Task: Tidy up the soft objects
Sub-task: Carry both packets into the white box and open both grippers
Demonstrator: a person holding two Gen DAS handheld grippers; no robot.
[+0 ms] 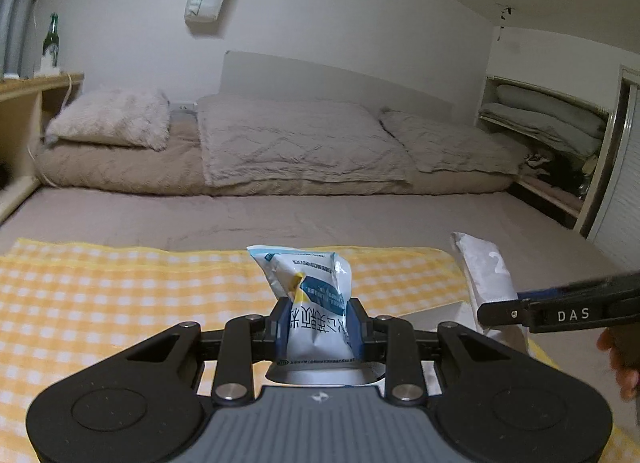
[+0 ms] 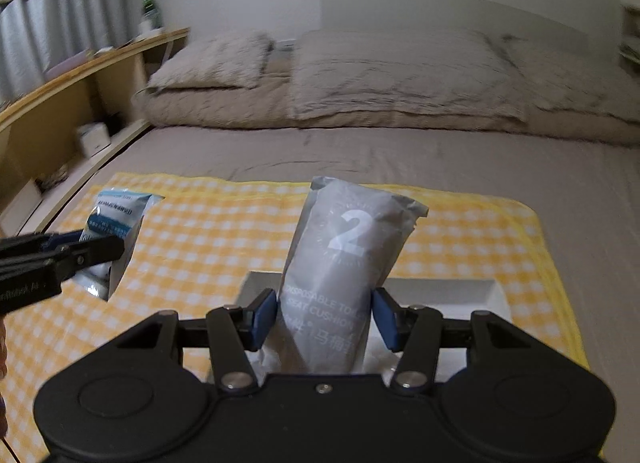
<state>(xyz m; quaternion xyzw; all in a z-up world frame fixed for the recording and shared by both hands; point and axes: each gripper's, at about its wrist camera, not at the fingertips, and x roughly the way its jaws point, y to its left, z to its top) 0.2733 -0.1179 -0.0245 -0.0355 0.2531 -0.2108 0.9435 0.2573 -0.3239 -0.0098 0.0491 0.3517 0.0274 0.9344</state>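
1. The left gripper is closed as narrowly as it goes; a white-and-blue printed packet is clamped between its blue fingers and raised above the cloth.
2. The right gripper is set at a medium width; a grey pouch marked "2" is gripped between its fingers and held upright.
3. A white tray is seen behind and below the grey pouch.
4. A yellow checked cloth is spread on the bed.
5. Pillows and folded bedding are stacked at the far end.
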